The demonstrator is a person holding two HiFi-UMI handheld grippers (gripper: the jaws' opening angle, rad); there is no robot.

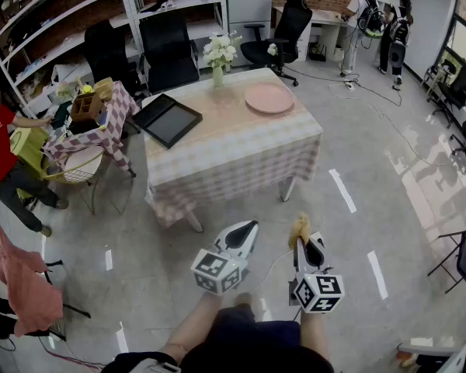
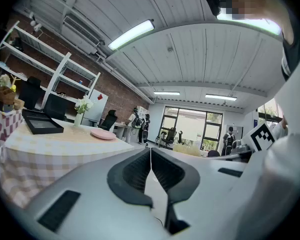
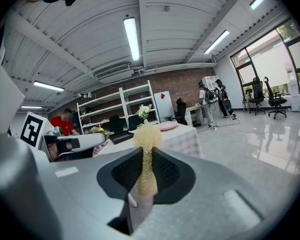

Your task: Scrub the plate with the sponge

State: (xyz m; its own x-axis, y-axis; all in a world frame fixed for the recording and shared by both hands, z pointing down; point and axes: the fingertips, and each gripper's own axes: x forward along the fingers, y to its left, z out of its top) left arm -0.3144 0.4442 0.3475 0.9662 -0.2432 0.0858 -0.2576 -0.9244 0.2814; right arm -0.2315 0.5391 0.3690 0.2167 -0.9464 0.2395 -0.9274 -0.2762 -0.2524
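A pink plate lies near the far right corner of the checked table; it also shows small in the left gripper view as the plate and in the right gripper view as the plate. My right gripper is shut on a yellow sponge, whose top sticks out past the jaws as the sponge. My left gripper is shut with nothing between its jaws. Both grippers hang low over the floor, well in front of the table.
A black tray lies at the table's far left, a vase of white flowers at the far edge. Office chairs and shelves stand behind. A person in red sits at left beside a small cluttered table.
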